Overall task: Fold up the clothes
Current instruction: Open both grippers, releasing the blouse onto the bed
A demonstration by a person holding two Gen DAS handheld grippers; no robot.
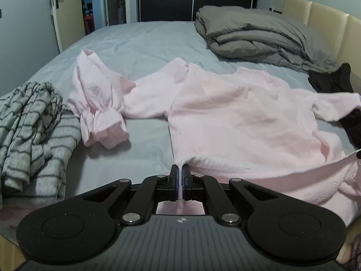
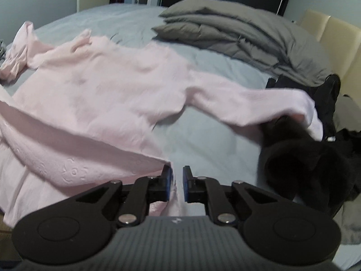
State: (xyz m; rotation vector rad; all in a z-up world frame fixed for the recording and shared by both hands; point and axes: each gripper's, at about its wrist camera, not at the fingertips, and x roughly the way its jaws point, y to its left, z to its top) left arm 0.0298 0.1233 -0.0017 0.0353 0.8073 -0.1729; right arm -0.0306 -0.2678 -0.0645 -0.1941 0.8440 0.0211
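Grey bed sheet (image 1: 140, 38) bears a fuzzy pink sweater (image 1: 237, 113).

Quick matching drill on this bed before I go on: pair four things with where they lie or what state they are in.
Things:
1. pink sweater
2. striped top
3. grey duvet
4. black clothes

Places or states:
A. folded, far end by the headboard
B. crumpled at the left edge
C. heaped at the right edge, under a pink sleeve end
D. spread flat mid-bed, hem pinched by the left gripper

Pairs: 1-D, 2-B, 3-A, 4-C
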